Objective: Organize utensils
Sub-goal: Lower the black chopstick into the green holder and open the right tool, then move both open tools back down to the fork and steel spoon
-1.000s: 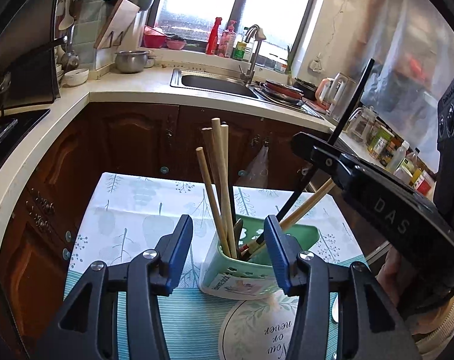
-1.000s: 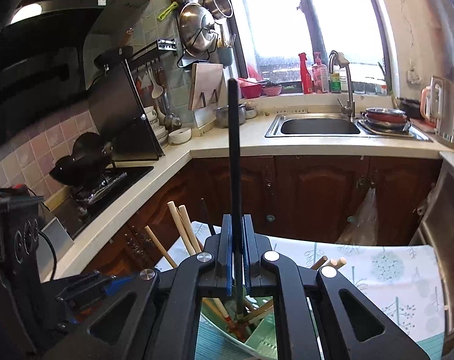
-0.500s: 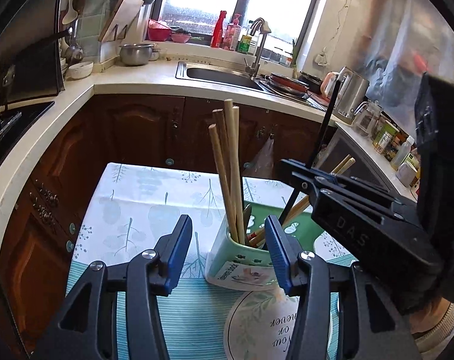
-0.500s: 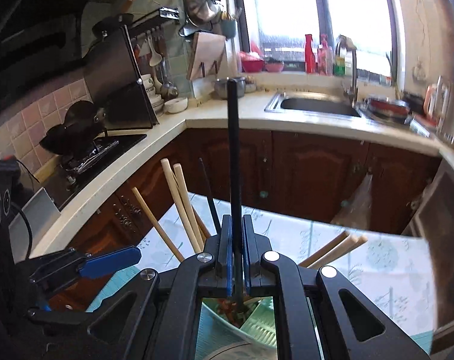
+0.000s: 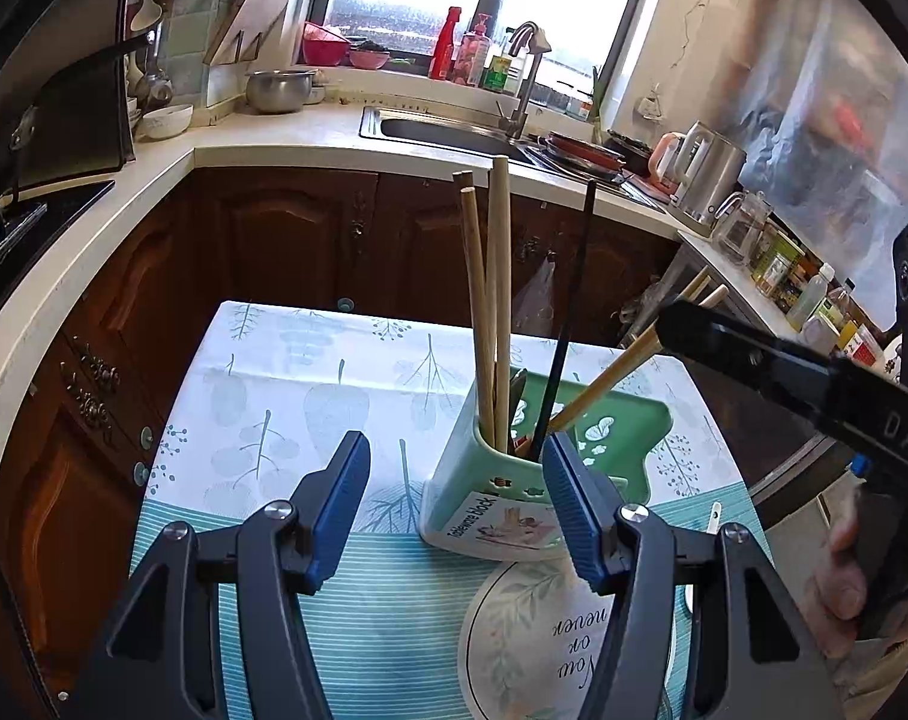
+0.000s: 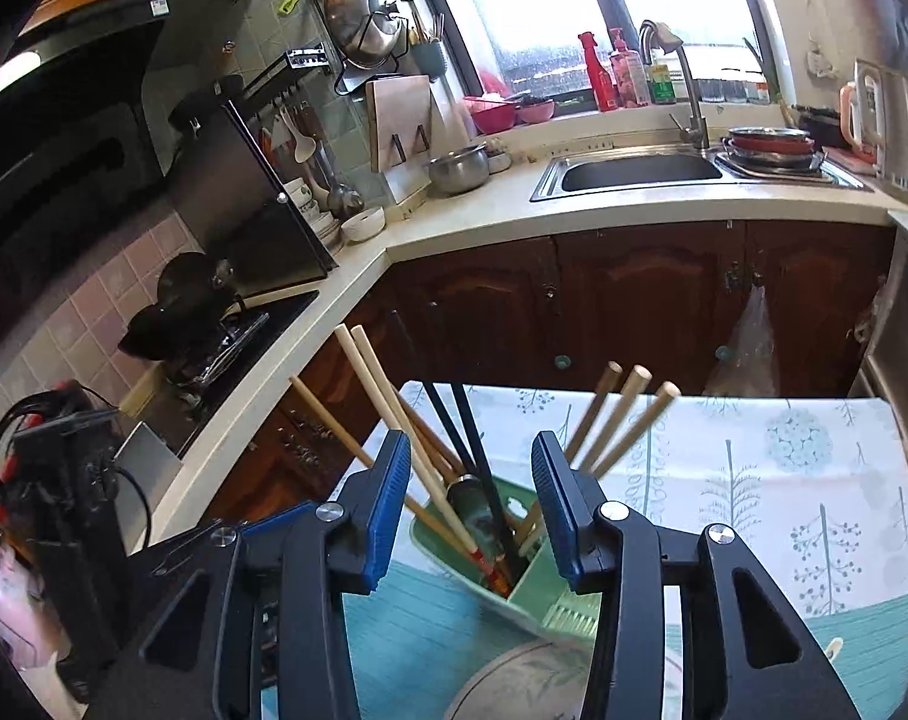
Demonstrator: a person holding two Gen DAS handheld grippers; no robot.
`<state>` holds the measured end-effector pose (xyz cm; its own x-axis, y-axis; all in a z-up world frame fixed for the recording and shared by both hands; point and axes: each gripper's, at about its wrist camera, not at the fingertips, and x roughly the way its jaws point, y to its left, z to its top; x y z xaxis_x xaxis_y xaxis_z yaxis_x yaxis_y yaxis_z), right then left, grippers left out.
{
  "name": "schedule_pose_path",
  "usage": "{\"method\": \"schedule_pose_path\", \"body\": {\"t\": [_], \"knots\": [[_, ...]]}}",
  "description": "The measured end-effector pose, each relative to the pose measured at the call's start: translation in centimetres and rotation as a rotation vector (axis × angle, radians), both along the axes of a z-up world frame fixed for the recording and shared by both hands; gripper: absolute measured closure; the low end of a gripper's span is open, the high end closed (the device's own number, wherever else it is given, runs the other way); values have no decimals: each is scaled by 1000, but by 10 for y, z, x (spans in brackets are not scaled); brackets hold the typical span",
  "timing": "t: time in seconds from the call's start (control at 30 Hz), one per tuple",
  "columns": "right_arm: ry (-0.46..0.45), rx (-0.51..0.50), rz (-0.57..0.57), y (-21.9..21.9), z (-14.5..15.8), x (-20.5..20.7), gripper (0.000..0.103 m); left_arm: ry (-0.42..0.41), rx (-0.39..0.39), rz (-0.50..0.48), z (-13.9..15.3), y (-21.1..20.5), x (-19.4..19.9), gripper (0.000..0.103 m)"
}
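Observation:
A green utensil holder (image 5: 496, 498) stands on the table and holds several wooden chopsticks (image 5: 484, 312) and a black chopstick (image 5: 565, 324). My left gripper (image 5: 457, 510) is open, its fingers on either side of the holder's near end, not touching. My right gripper (image 6: 469, 510) is open and empty just above the holder (image 6: 550, 594); the black chopsticks (image 6: 472, 450) stand in it between the fingers. The right gripper's body (image 5: 814, 390) shows at the right of the left wrist view.
The table carries a leaf-print cloth (image 5: 309, 372) and a round mat with lettering (image 5: 544, 642). A white spoon (image 5: 715, 519) lies right of the holder. Kitchen counters, a sink (image 5: 454, 132) and a stove (image 6: 213, 348) lie behind.
My right gripper opened and let go of the black chopstick, which now stands in the holder. The right gripper drew back to the right. The left gripper stayed open by the holder.

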<state>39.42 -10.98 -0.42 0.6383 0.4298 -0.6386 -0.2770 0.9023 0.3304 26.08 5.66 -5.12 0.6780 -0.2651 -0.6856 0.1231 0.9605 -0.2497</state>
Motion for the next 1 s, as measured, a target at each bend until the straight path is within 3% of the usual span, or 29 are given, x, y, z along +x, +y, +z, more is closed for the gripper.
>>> {"method": "schedule_pose_path", "body": {"t": [0.2,0.4,0.53,0.6,0.73,0.83,1.0], "knots": [[26,-57,-49,-31,-11,-24,60,-8,19,-22,2,-9,-4,45],[31,-56,-138,-49,-31,-11,61,-10,31,-26,2,-12,-1,45],[9,-64,-136,-43,-34,9,79,-5,24,-29,0,-10,2,45],[-17,-87,-133,-34,-32,20,89,1,26,-29,-3,-9,3,45],[-68,-78,-63,-6,-19,32,92,9,30,-29,-7,-7,4,45],[-123,-134,-7,26,-3,32,92,13,24,-27,-8,-6,3,45],[-95,-236,48,69,-2,31,91,16,21,-31,-8,-6,3,44]]}}
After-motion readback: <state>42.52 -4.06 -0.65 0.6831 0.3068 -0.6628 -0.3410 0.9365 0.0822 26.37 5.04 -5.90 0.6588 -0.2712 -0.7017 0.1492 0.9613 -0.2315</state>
